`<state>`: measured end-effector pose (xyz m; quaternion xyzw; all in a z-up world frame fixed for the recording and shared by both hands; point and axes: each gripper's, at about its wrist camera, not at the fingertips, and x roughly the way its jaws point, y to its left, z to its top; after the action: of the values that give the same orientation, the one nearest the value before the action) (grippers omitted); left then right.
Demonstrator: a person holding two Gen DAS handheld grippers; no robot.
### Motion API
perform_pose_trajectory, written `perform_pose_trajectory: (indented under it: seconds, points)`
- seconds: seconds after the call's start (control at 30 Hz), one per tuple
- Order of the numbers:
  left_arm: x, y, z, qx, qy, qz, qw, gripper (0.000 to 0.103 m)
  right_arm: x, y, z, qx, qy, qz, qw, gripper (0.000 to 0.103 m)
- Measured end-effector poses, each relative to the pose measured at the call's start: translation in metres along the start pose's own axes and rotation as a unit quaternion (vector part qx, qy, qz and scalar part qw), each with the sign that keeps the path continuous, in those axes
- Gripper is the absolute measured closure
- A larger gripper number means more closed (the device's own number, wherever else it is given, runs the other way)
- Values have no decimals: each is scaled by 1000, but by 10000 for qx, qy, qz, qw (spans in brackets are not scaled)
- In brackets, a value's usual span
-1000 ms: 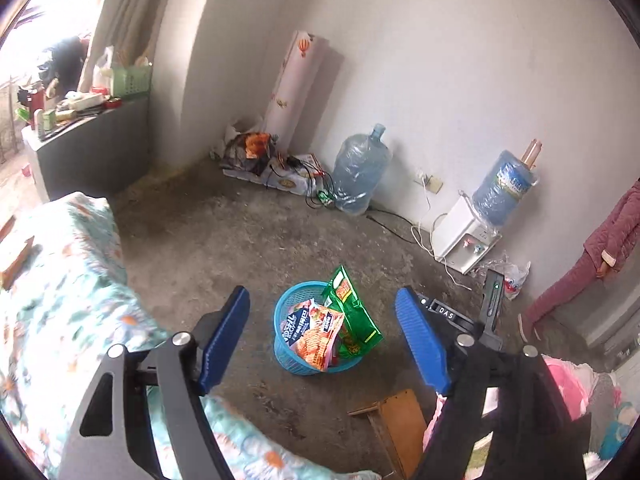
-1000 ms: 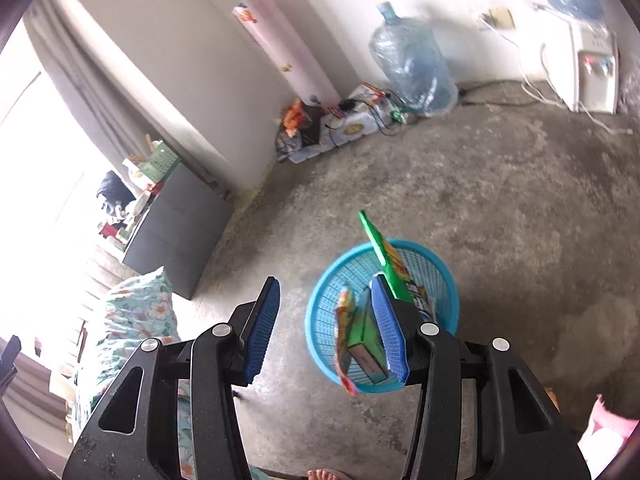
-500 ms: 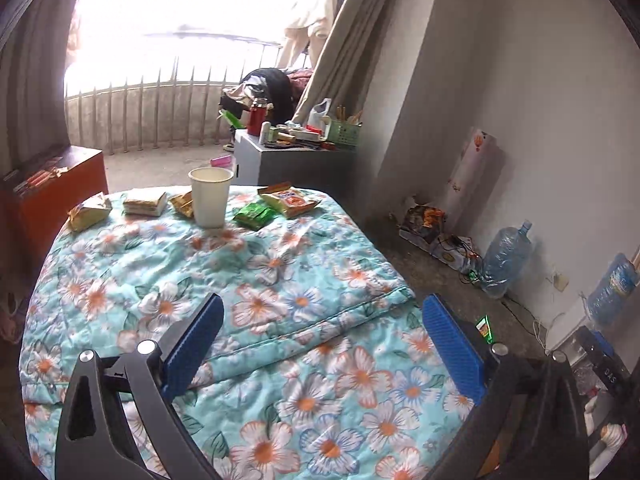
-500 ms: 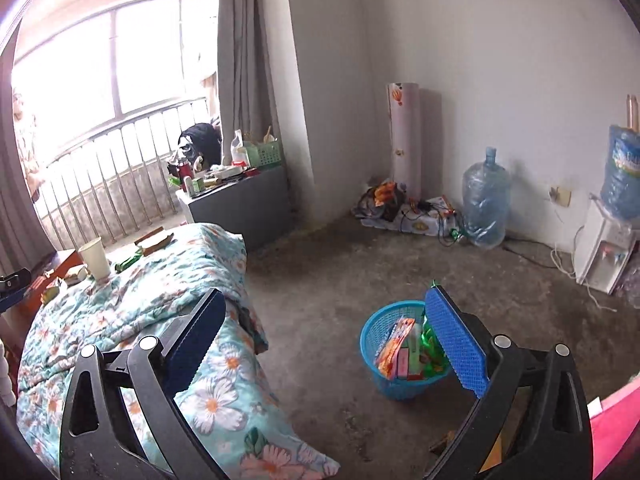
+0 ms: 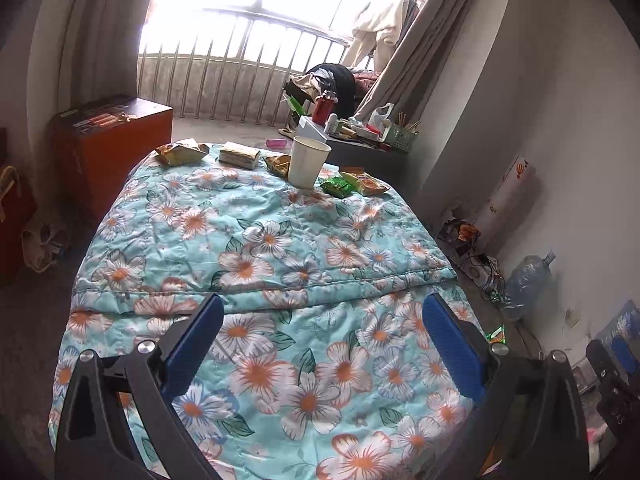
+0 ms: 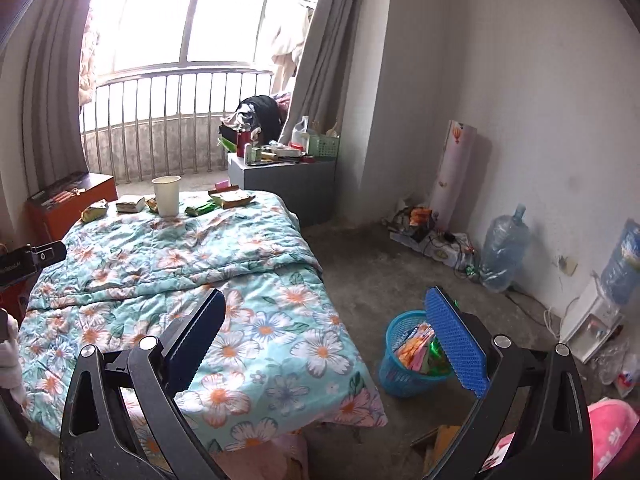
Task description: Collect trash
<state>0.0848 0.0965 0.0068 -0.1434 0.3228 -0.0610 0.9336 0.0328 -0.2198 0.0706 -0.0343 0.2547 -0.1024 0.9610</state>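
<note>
Wrappers are sitting in the blue basket (image 6: 404,360) at four o'clock; cup (image 5: 306,161) and packets (image 5: 182,153) are waiting at twelve; both grippers (image 5: 322,340) (image 6: 326,344) are gaping empty.

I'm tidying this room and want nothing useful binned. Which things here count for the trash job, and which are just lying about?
For the job: paper cup, green wrapper, orange packet, yellow packet, blue basket.

Lying about: quilt, water jug, red box, grey cabinet.
</note>
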Motion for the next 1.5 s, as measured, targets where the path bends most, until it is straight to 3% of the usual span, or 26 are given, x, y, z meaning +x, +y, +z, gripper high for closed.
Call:
perform_pose_trajectory:
  seconds: [0.3,0.77,1.0,1.2,1.27,1.37,1.5]
  points:
    - [-2,0,-3,37,-98,383,9992,6,-10,22,15,-106,-171,168,9997,7]
    - [33,-51,-15,736,174,682,9948,6,18,-5,-9,422,12,260,9988,7]
    - [34,-70,-18,624,36,347,9974,6,21,-14,-13,209,-136,222,9994,7]
    - [30,-87,-22,512,-218,363,9978,6,15,-19,-17,-115,-382,280,9988,7]
    - [32,-93,-27,536,-130,319,9980,6,17,-21,-20,-221,-243,298,9990,7]
    - [40,-100,-36,548,328,268,9976,6,21,-22,-27,-319,80,337,9989,7]
    - [51,-105,-55,476,879,302,9945,6,38,-22,-45,-469,970,334,9936,7]
